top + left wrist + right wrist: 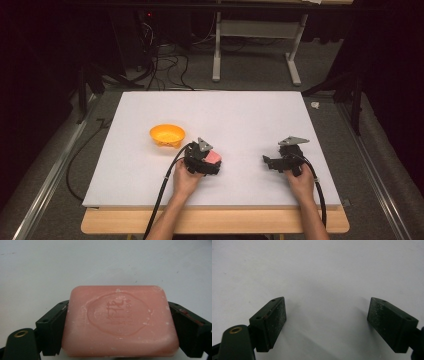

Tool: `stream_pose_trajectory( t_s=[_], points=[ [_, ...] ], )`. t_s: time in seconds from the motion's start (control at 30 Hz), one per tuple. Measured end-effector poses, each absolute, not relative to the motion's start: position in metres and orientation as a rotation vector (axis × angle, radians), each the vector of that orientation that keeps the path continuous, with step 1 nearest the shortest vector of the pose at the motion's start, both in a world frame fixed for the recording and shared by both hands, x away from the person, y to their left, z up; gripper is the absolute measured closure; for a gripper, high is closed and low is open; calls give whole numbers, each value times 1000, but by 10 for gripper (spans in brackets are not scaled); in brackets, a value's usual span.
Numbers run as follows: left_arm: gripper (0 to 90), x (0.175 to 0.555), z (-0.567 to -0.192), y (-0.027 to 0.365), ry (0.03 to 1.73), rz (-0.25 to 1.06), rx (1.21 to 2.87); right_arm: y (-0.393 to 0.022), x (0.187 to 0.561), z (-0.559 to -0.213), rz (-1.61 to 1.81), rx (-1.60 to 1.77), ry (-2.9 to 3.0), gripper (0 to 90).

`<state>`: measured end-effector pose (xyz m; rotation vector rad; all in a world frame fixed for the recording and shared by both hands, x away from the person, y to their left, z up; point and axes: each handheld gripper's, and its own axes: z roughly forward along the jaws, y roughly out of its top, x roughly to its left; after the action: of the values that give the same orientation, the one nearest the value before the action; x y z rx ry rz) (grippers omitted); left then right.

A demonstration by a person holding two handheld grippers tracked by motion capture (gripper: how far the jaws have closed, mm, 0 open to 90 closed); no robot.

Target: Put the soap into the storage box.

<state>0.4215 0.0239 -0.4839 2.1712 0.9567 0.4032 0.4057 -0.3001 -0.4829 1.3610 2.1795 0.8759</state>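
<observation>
Near the front middle of the white table board (250, 115), the left gripper (117, 322) pinches the pink rounded-rectangle soap bar (120, 321) across its short ends, pads flat on both sides, likely for a steady lift toward the shallow orange plastic bowl (167, 135) nearby. Off to the side the right gripper (327, 322) rests with jaws spread, holding nothing, seemingly keeping clear. Soap lies flat on the board: matte, embossed oval crest, white flecks.
</observation>
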Motion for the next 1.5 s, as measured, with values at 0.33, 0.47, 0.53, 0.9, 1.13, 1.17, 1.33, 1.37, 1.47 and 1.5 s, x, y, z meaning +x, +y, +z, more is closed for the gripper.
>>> stream_pose_trajectory(
  t_s=[0.33, 0.47, 0.53, 0.9, 1.13, 1.17, 1.33, 1.37, 1.47, 1.5],
  points=[
    [135, 417, -476, 29, 944, 392, 2156, -300, 406, -483, 876, 1358, 2180, 163],
    [135, 414, -473, 30, 936, 390, 2152, -300, 406, -483, 876, 1361, 2180, 163],
    [135, 413, -471, 30, 933, 387, 2147, -300, 406, -483, 876, 1361, 2180, 163],
    [135, 406, -463, 36, 918, 370, 2142, -300, 406, -483, 876, 1359, 2181, 163],
    [135, 403, -457, 41, 918, 363, 2138, -300, 406, -483, 876, 1361, 2180, 163],
    [135, 403, -455, 43, 918, 362, 2137, -300, 406, -483, 876, 1361, 2180, 163],
    [135, 401, -453, 46, 921, 363, 2131, -300, 406, -483, 876, 1361, 2181, 163],
    [135, 401, -452, 47, 921, 368, 2132, -300, 406, -483, 876, 1360, 2180, 163],
    [135, 399, -450, 49, 921, 369, 2121, -300, 406, -483, 876, 1358, 2180, 163],
    [136, 399, -450, 50, 920, 371, 2119, -300, 406, -483, 876, 1358, 2180, 163]
  ],
)
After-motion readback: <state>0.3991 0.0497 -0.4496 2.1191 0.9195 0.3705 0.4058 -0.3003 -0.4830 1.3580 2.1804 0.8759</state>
